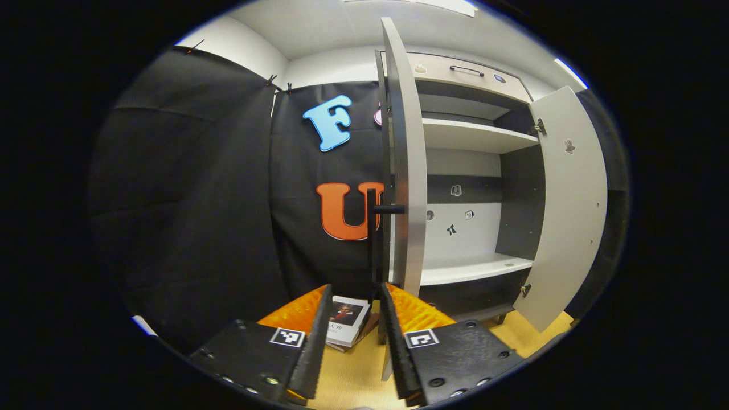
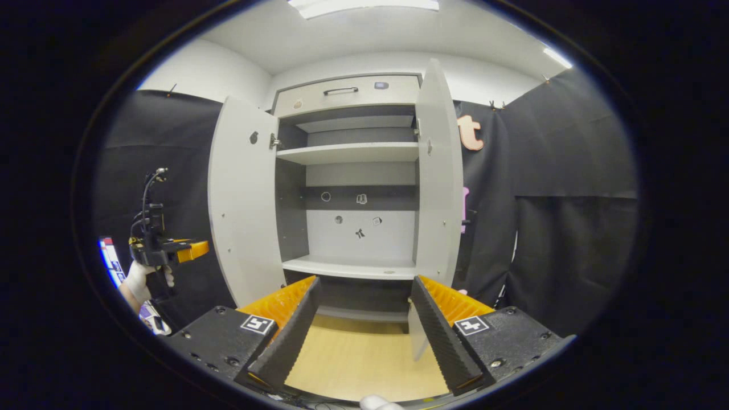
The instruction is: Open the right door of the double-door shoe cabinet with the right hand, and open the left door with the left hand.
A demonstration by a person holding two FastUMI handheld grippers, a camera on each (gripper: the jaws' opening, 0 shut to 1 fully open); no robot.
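- Your left gripper [image 1: 353,336] has its fingers spread wide and holds nothing.
- The left door [image 1: 405,171] stands edge-on right in front of it. Its tall black handle [image 1: 373,245] runs up and down just past the fingers.
- Your right gripper [image 2: 364,330] is spread wide and empty too.
- The right door [image 2: 438,176] is swung open, ahead and a bit to the right.
- Both doors look open, so the job seems about done.

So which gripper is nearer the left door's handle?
Left. The left gripper sits open just short of the handle on the edge-on left door. The right gripper faces the cabinet's middle, back from both doors.
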